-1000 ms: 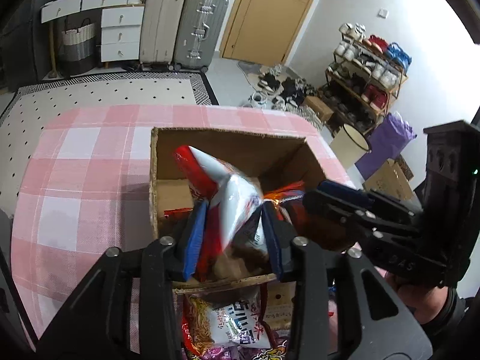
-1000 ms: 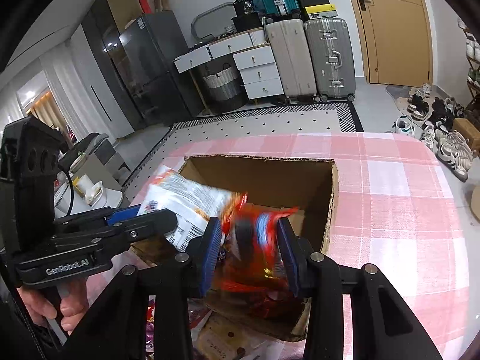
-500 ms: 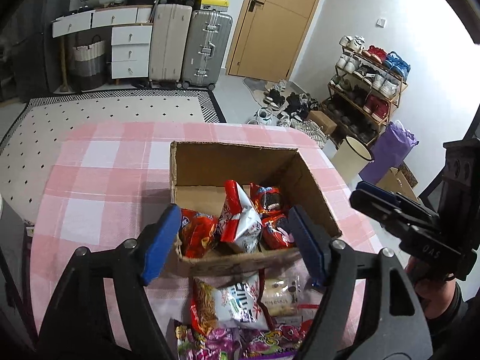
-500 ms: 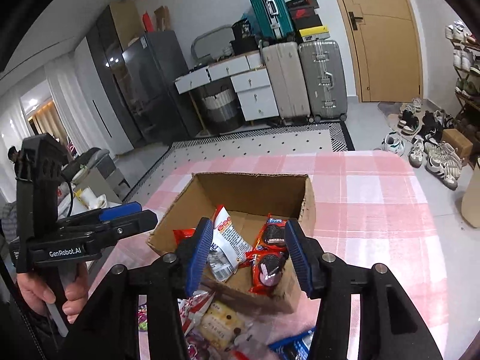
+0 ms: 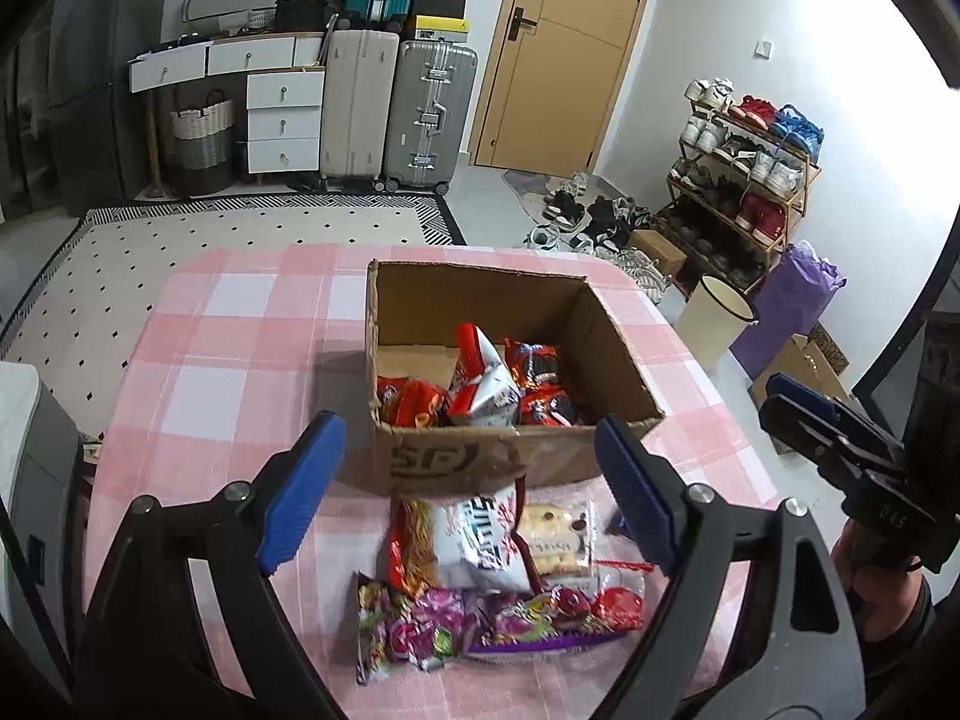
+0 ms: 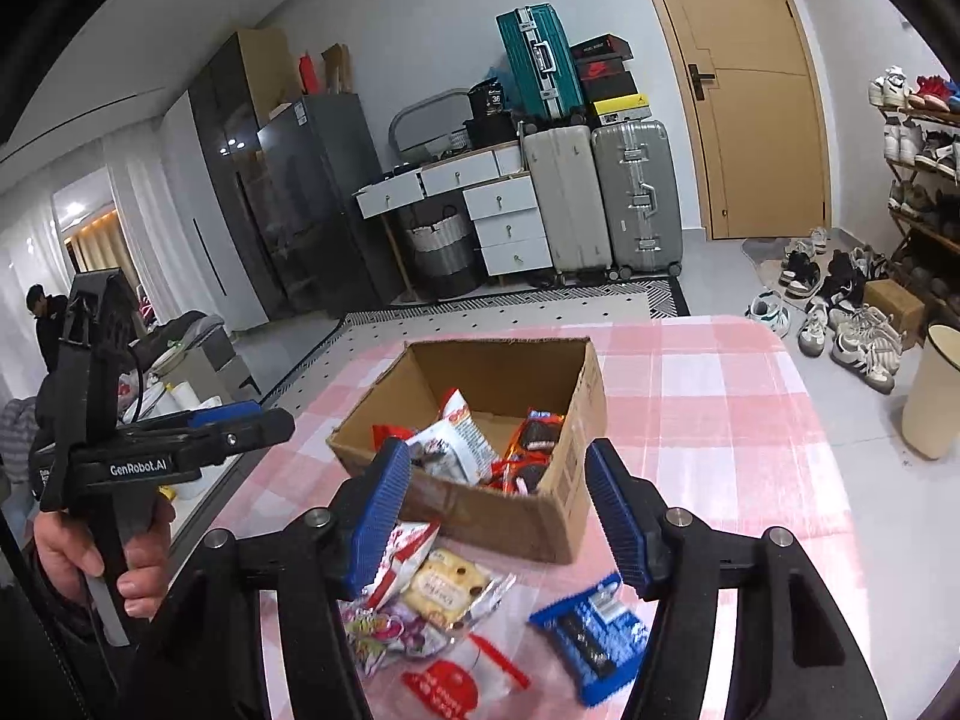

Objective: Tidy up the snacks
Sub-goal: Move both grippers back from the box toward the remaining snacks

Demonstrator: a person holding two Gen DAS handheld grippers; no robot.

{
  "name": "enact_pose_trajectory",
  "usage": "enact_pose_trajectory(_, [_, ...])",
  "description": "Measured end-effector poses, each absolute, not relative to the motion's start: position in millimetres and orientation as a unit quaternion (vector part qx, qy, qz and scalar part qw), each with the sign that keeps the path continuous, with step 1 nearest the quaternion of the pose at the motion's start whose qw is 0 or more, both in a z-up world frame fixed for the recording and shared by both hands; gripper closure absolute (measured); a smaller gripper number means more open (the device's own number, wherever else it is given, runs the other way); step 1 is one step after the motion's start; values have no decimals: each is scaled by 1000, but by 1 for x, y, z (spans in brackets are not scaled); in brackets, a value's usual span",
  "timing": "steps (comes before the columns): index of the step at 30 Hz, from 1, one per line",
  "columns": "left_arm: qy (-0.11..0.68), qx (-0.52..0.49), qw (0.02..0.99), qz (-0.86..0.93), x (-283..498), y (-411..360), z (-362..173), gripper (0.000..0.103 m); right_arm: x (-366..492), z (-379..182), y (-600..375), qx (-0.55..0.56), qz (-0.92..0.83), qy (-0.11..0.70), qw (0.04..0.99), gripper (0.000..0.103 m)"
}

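Left gripper (image 5: 468,480): jaws opening, spread wide, nothing between the pads, lower centre of its frame. Right gripper (image 6: 498,516): jaws opening too, narrower gap, also empty. One cardboard box (image 5: 510,462) at frame centre on the pink checked tablecloth (image 5: 228,372), holding roughly four or five snack packs (image 5: 480,384), red and white; exact count unclear. Loose snacks (image 5: 498,576) just below the box, about four visible in the left view. Right view adds one blue pack (image 6: 591,630), lower right of the pile.
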State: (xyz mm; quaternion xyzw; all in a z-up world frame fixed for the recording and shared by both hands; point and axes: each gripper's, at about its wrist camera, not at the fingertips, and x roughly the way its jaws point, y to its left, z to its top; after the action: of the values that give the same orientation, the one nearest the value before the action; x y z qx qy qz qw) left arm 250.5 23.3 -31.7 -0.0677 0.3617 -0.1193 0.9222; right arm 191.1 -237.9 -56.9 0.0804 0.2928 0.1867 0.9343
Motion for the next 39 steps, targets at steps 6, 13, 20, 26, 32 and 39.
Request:
enact_pose_trajectory(6, [353, -71, 926, -116, 224, 21, -31, 15, 167, -60, -242, 84, 185, 295, 934, 41])
enact_pose_trajectory(13, [364, -71, 921, -120, 199, 14, -44, 14, 143, -70, -248, 84, 178, 297, 934, 34])
enact_pose_trajectory(20, [370, -78, 919, -113, 178, 12, -60, 13, 125, -91, -257, 95, 165, 310, 932, 24])
enact_pose_trajectory(26, [382, -78, 914, -116, 170, 9, -74, 12, 118, -110, -264, 104, 153, 326, 927, 18])
enact_pose_trajectory(32, [382, -83, 913, -115, 171, 7, -80, 2, 122, -124, -268, 112, 150, 339, 922, 14])
enact_pose_trajectory(39, [395, -91, 907, -115, 178, 8, -95, 1, 137, -142, -267, 108, 143, 367, 913, 13])
